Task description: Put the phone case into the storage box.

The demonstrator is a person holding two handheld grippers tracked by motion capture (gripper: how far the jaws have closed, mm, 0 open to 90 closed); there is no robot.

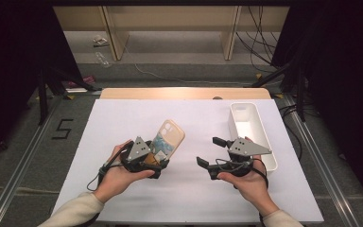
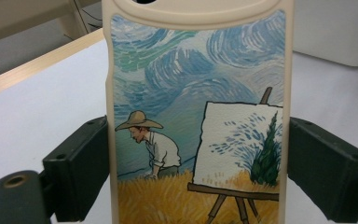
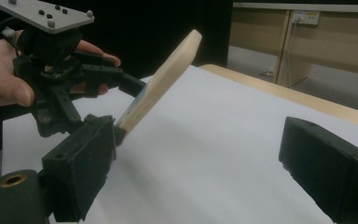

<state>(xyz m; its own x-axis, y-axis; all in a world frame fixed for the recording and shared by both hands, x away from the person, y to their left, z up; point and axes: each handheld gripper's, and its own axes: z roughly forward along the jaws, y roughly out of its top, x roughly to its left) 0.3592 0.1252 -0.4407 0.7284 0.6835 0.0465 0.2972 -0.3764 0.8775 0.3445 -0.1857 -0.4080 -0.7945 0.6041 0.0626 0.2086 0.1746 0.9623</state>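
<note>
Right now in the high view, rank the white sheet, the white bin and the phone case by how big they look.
1. White sheet, by far.
2. White bin.
3. Phone case, tilted up in the left gripper, so partly foreshortened.

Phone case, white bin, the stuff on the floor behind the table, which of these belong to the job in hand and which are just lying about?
In the job:
- phone case, clamped by its long edges in the left gripper and tilted up off the table
- right gripper, open, holding nothing
- white bin, probably; it stands beside the right gripper

Lying about:
- bottle and scraps on the floor
- cables
</note>
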